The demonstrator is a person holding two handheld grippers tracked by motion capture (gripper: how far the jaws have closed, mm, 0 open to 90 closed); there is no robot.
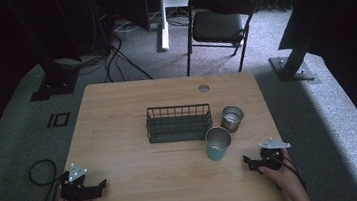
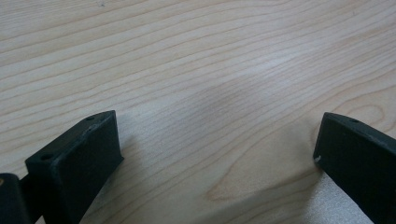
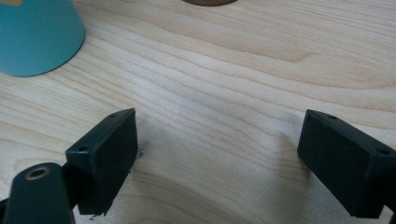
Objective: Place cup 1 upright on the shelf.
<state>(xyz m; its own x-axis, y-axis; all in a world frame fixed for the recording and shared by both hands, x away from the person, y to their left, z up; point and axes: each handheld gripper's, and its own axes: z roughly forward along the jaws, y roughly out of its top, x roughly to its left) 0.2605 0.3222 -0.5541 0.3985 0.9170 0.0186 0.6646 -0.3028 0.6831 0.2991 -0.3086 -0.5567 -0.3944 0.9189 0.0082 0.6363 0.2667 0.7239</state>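
right tool: jaws wide, empty, low over worktop | left tool: wide, empty | teal cup: upright, near right tool, beside wire basket | step: pre-grasp | next: advance right tool, straddle cup wall

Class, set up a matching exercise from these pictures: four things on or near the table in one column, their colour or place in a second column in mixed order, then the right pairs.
1. cup nearest the right gripper
2. second cup
3. wire basket
4. folding chair

a. black, at the table's middle
b. teal
c. beyond the table's far edge
d. brown, right of the basket

Pairs: 1-b, 2-d, 3-a, 4-c
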